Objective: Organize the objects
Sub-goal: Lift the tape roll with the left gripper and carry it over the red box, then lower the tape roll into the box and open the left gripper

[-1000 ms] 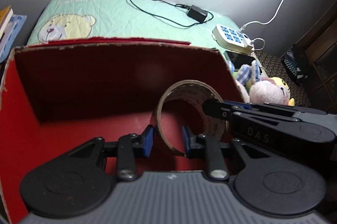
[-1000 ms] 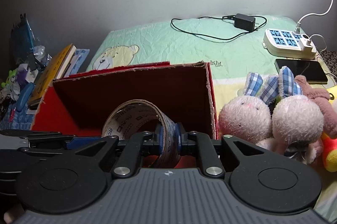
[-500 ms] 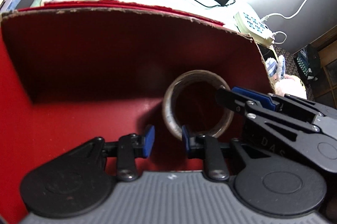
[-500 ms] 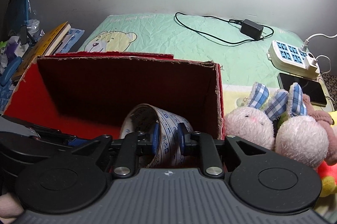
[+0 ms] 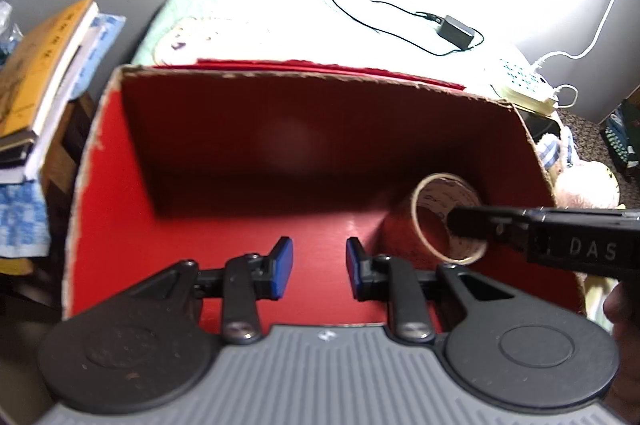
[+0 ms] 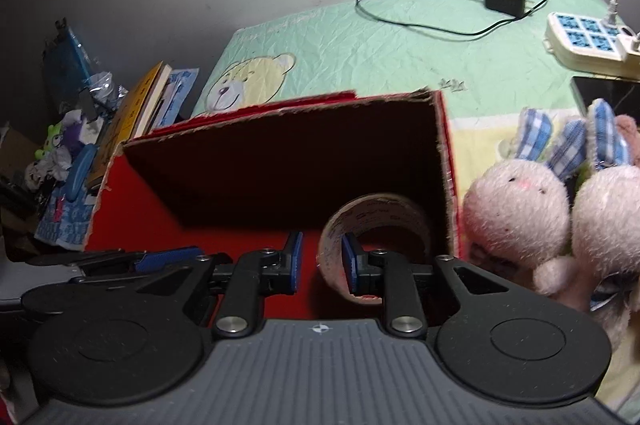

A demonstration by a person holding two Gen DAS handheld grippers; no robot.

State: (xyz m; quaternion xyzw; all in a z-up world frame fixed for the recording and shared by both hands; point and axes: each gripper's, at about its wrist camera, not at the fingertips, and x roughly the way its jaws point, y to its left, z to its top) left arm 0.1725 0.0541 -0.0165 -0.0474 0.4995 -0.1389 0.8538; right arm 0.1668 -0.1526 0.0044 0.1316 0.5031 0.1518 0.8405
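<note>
Left wrist view: the wall and the far bedding are washed out white, so the sheet's print cannot be read there; the red cardboard box (image 5: 104, 185) fills the middle, its far inner wall in deep shadow. The left gripper (image 5: 319, 267) hangs over the bare red floor, its blue pads apart with nothing between them. The tape roll (image 5: 404, 237) lies on its side in the box's right-hand corner; dark print runs round its inner face but is too small to read. The right gripper (image 5: 452, 221) comes in from the right edge and covers part of the roll's opening; white letters "DAS" show on its side; from here its jaws cannot be judged. A dark bit of a person's hand (image 5: 624, 305) is cut off at the right border. Stacked books (image 5: 40, 73) on the left carry spine writing too blurred to make out; a black adapter (image 5: 456, 31) and a power strip (image 5: 524, 85) lie behind the box.

Right wrist view: the right gripper (image 6: 320, 265) is opening; one pad sits inside the roll, the other outside, with the roll's near wall between them and a gap on the outer side. The tape roll (image 6: 376, 209) rests against the box's right wall (image 6: 444, 165). Only here are the sheet's bear print (image 6: 248, 81), two pink plush rabbits (image 6: 516, 209) just right of the box and a dark phone (image 6: 604, 93), half cut off, clear. The left gripper (image 6: 160, 260) shows side-on at the left edge.
</note>
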